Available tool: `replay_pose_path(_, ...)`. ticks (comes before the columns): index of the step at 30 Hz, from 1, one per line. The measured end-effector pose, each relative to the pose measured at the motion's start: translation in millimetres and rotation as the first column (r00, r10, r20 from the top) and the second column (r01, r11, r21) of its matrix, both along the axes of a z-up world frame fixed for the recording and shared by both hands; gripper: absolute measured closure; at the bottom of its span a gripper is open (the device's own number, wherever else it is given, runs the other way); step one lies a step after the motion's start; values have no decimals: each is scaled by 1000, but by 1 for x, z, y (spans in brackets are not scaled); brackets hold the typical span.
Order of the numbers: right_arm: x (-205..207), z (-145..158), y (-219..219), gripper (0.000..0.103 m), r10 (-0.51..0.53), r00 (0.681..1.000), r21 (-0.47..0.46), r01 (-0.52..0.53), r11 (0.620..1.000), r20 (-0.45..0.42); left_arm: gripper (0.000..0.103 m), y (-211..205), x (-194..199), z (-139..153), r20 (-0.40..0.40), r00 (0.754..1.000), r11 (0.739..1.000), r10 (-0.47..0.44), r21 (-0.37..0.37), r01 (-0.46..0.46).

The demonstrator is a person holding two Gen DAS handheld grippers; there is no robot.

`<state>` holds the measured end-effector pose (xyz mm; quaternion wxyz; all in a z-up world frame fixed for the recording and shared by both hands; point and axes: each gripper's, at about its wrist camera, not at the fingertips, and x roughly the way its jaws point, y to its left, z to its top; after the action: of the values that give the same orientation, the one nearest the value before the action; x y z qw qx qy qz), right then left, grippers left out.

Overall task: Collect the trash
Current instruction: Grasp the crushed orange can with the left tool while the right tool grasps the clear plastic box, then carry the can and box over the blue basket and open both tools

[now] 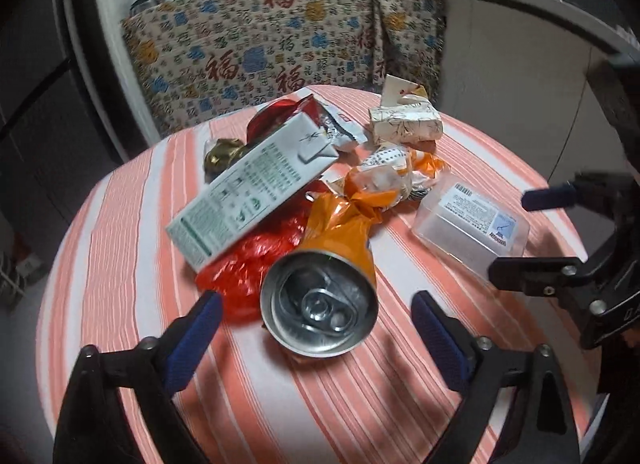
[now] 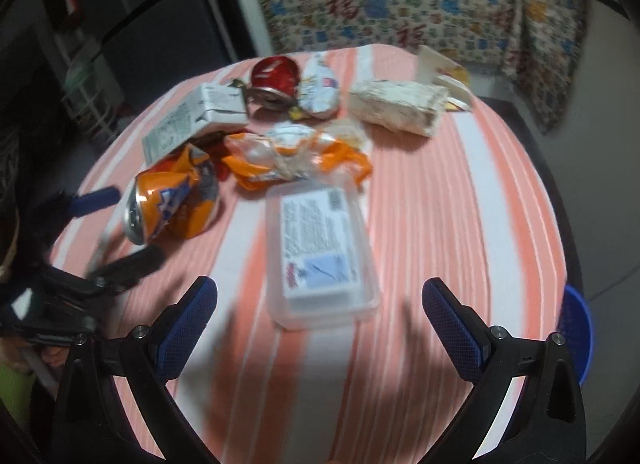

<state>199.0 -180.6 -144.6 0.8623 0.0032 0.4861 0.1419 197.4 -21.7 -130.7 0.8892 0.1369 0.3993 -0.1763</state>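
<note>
Orange can (image 1: 320,304) lies between the wide-open, empty left tongs (image 1: 316,324).

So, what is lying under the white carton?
The carton rests tilted on a red bag, with a gold wrapper beside its far end. Whatever lies deeper beneath is covered.

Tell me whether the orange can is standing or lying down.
Lying down, crushed: the orange can rests on its side on the table, its top facing the left gripper.
</note>
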Motion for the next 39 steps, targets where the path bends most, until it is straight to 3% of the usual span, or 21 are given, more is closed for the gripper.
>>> replay_pose_path(5, 26, -11, 21, 14, 48, 996, -98, -55, 994, -75, 48, -6, 6, -3, -26, 999, 1000, -19, 24, 20)
replay_pose_path(6, 28, -13, 22, 20, 53, 995, -105, -62, 993, -86, 48, -4, 5, -3, -30, 999, 1000, -17, 20, 17)
replay_pose_path(8, 27, -12, 23, 42, 48, 994, -126, -60, 990, -95, 48, 1, 1, 0, -29, 1000, 1000, -11, 1, 11)
replay_pose_path(15, -10, 13, 0, 42, 76, 994, -61, -81, 995, -73, 48, 4, -38, 18, -43, 999, 994, -8, -107, 4)
replay_pose_path(20, -29, 23, -31, 42, 59, 997, -16, -60, 998, -59, 48, -24, -61, 25, -58, 998, 988, -39, -150, 30)
replay_pose_path(30, -42, 47, -147, 42, -136, 991, 22, 137, 990, -14, 48, -135, -61, 45, -66, 984, 964, -168, -217, 150)
replay_pose_path(39, -53, 39, -277, 42, -376, 927, 18, 376, 927, -16, 48, -277, -54, 39, -125, 943, 931, -307, -243, 271)
